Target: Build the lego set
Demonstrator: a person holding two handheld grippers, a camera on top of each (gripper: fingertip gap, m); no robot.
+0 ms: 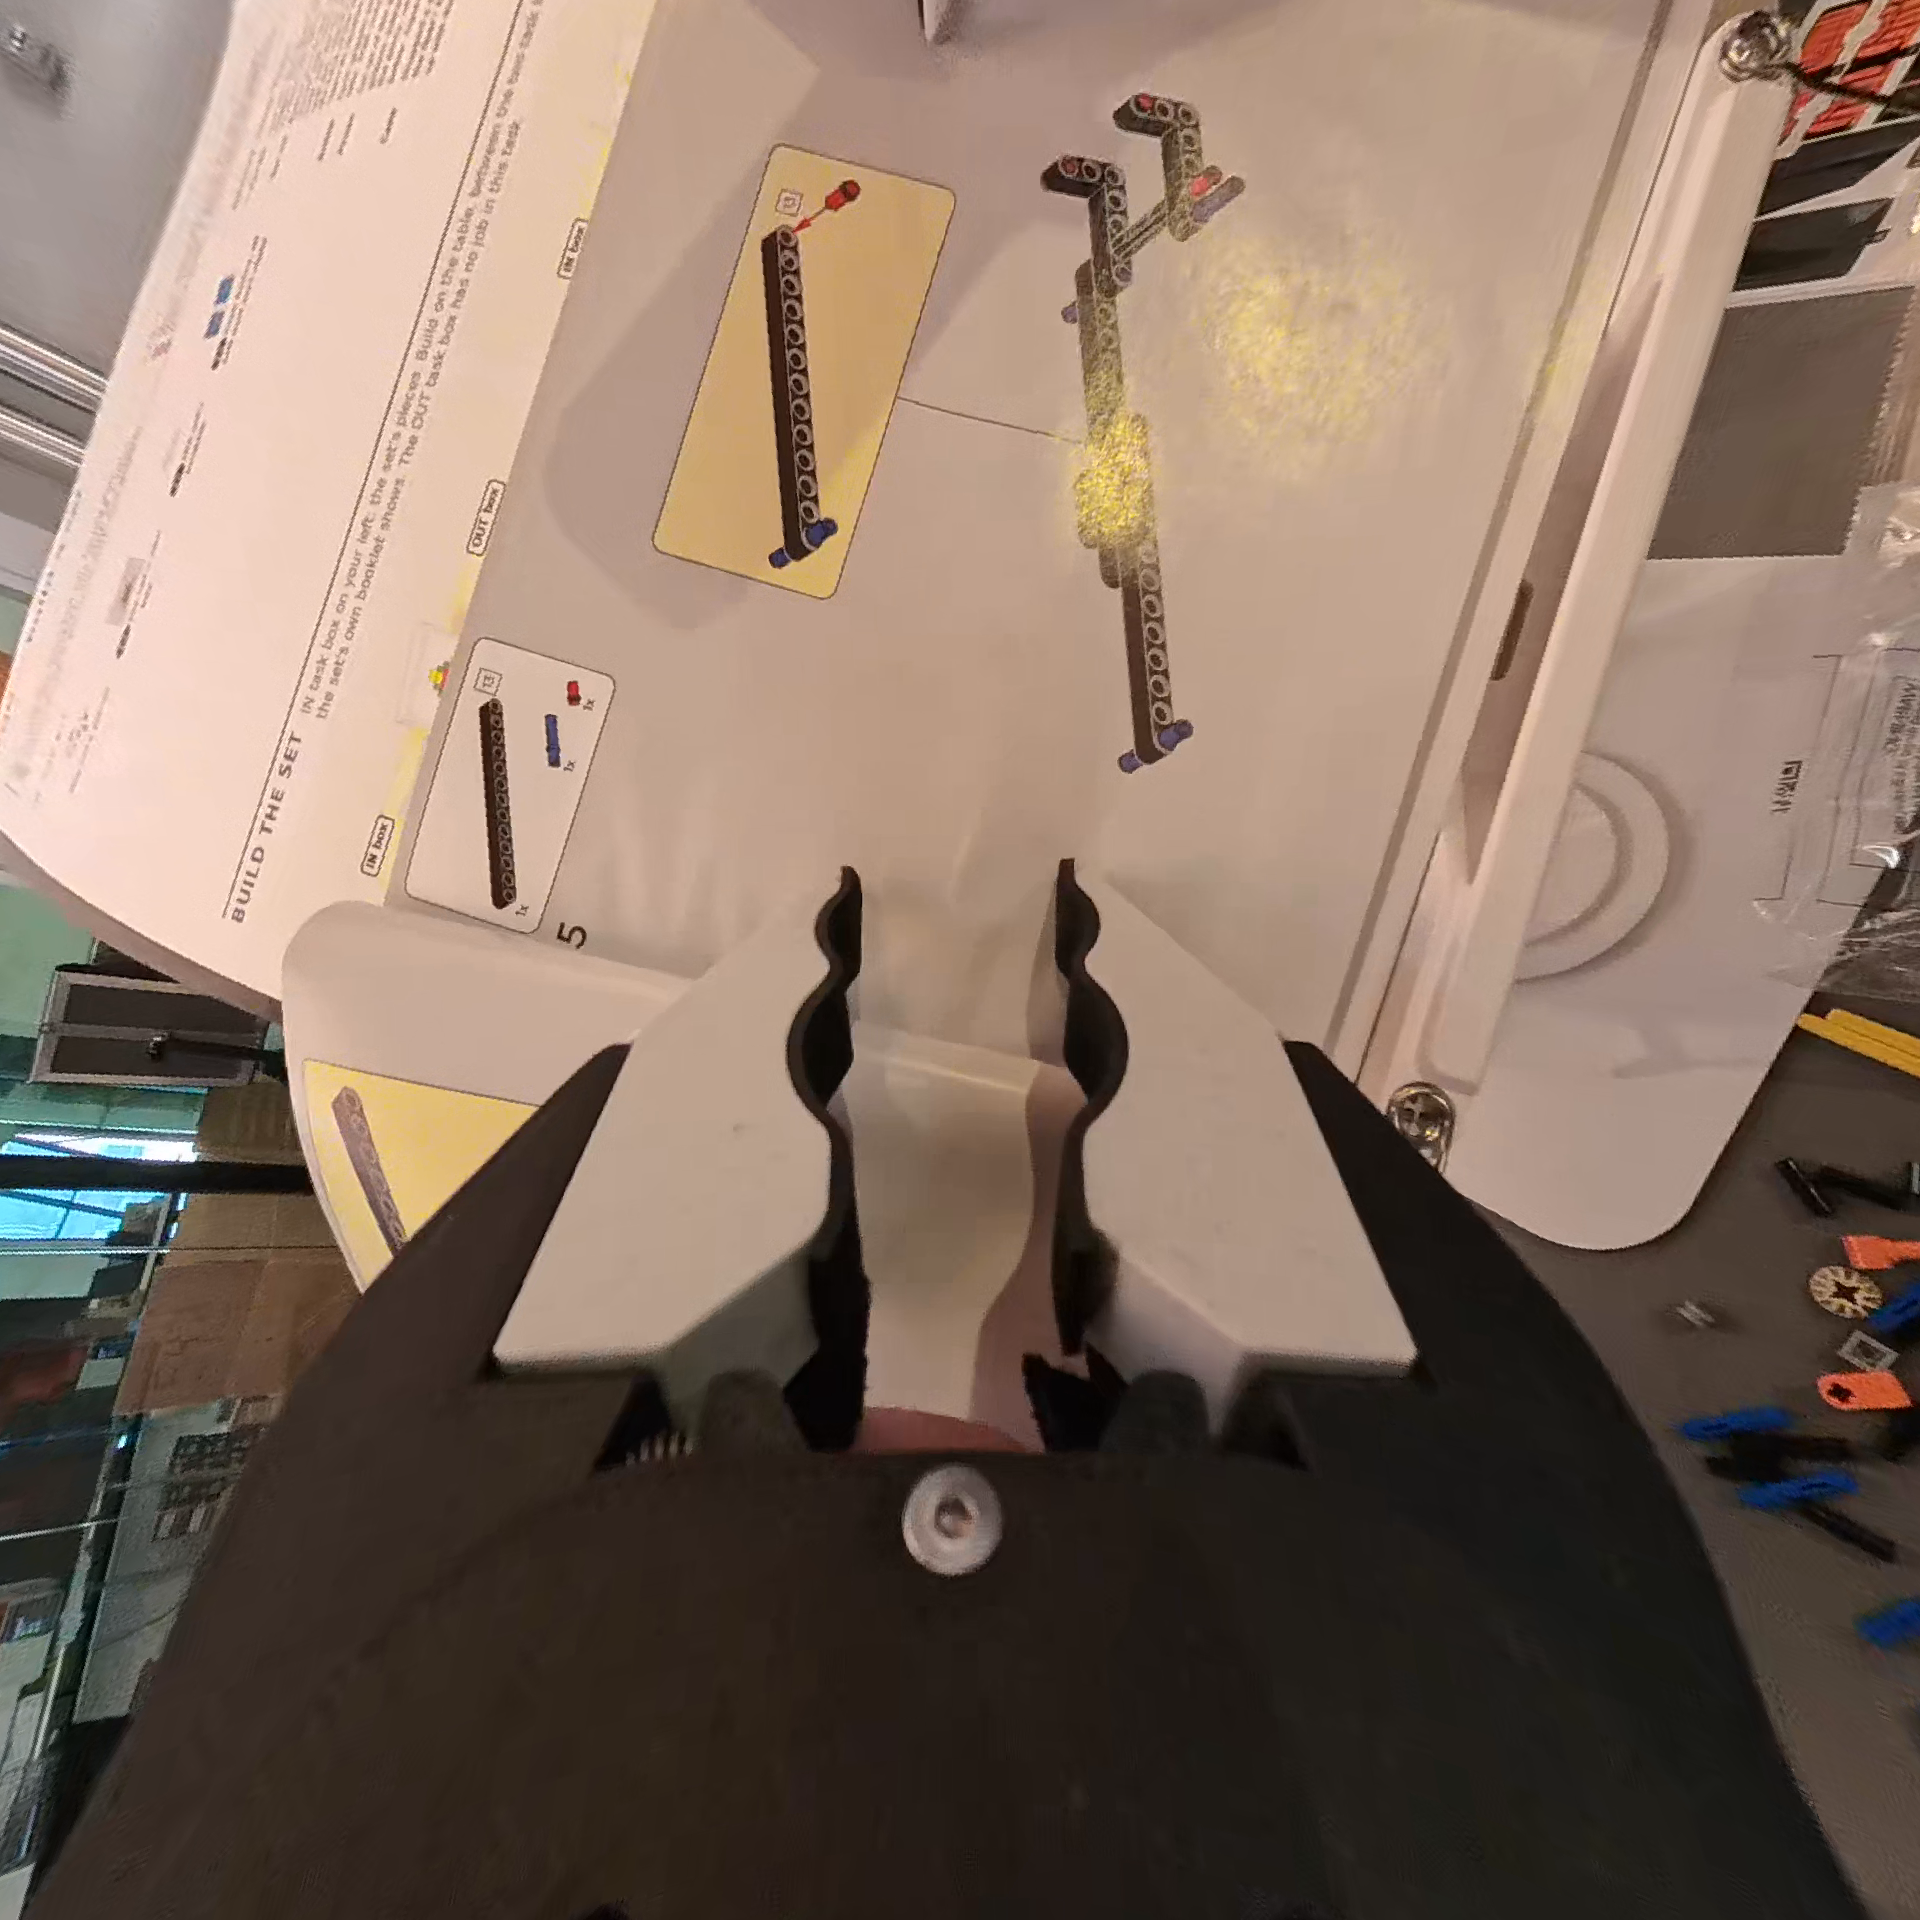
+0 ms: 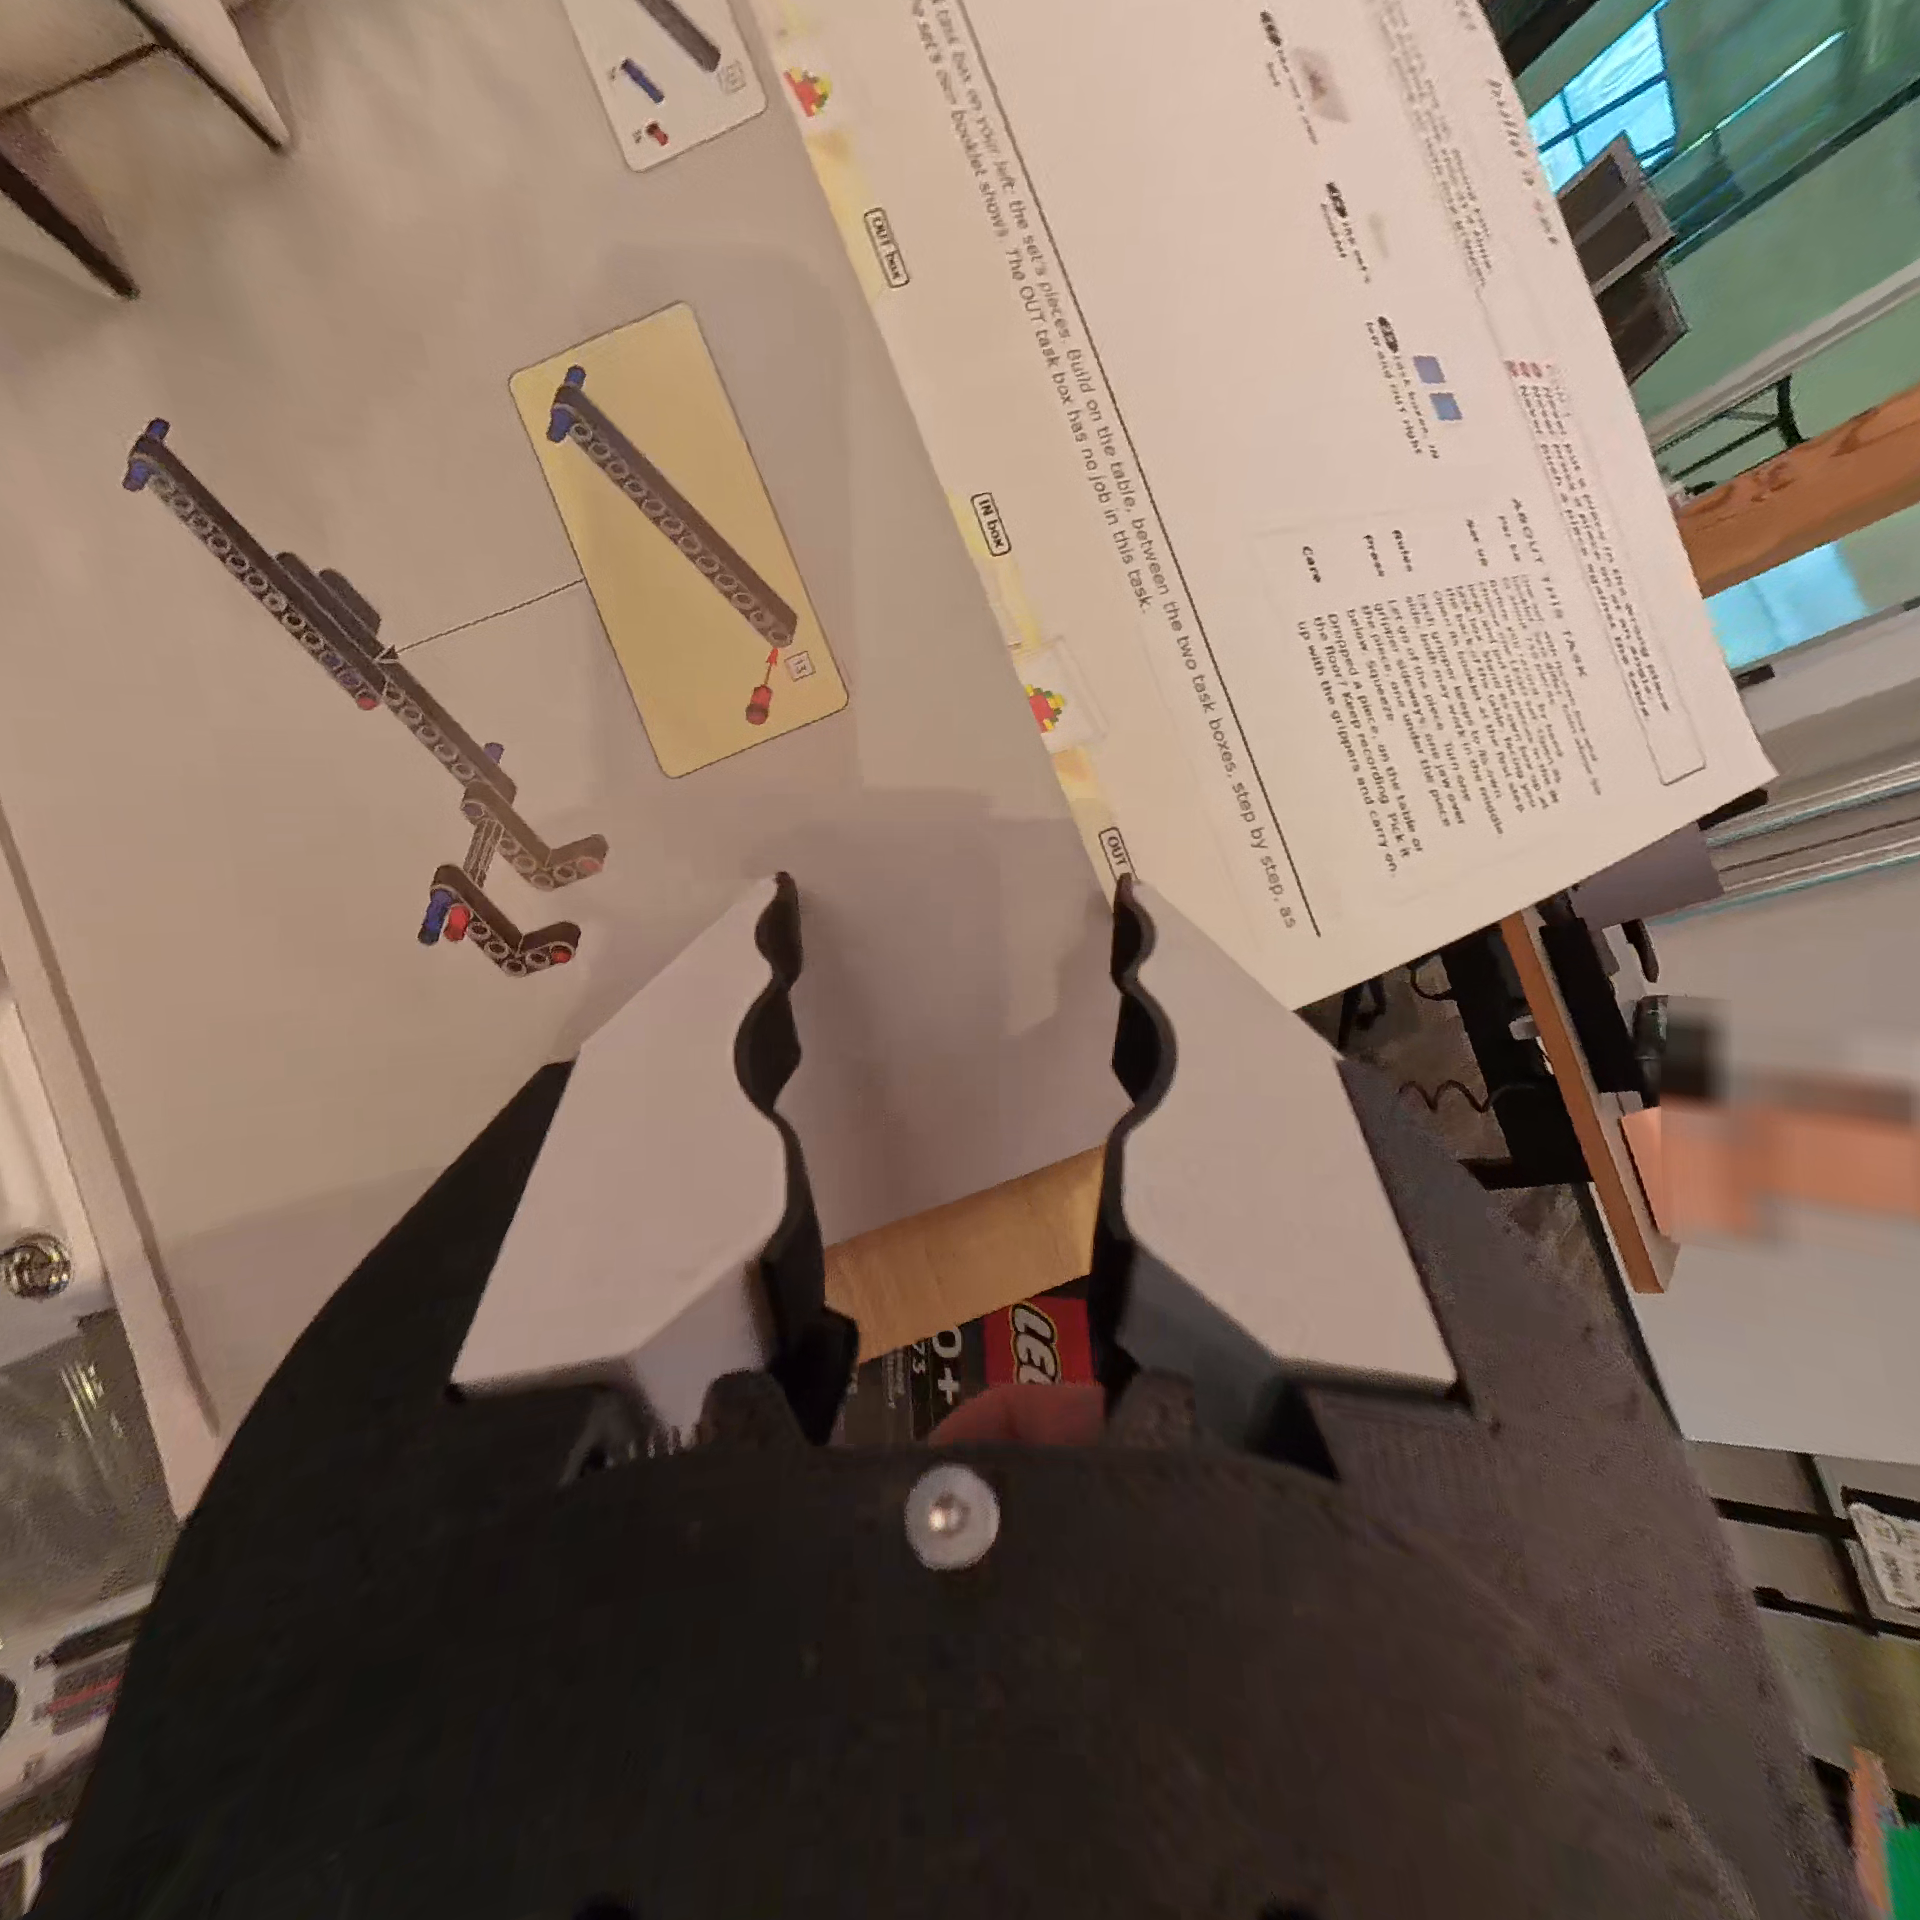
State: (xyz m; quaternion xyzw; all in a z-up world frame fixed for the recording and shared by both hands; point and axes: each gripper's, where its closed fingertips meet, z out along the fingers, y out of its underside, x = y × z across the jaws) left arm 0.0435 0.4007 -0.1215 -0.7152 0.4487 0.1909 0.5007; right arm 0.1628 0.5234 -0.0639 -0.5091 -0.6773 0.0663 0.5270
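Both tools raised in front of an open instruction booklet (image 1: 987,644), propped on a white stand (image 1: 1538,582). Left gripper (image 1: 956,883) with jaws apart, nothing between them, fingertips pointing at the lower part of the booklet page. On that page, a drawing of a long black beam in a yellow box (image 1: 805,374) and, to the right of it, a drawing of the partly built model (image 1: 1127,436) with a bright yellowish glare patch across it. White printed sheet (image 1: 312,364) overlapping the booklet's left edge, curling away toward the left. Off to the lower right in the left wrist view, loose lego pieces (image 1: 1813,1392) scattered on the dark table (image 1: 1662,1351): blue pins, black pins, orange bits and a small tan gear, well apart from the gripper. Clear plastic bag (image 1: 1886,748) at the right edge, beside the stand. Right gripper (image 2: 951,883) also with jaws apart and empty, wider than the left pair, aimed at the same booklet (image 2: 343,935) from the other side, with the printed sheet (image 2: 1299,468) to the right of the fingertips. Between the right fingers, lower down, a bit of a cardboard box (image 2: 966,1247) and a dark lego package (image 2: 1029,1340) with a red logo patch. Blurred patch at the right edge of the right wrist view.
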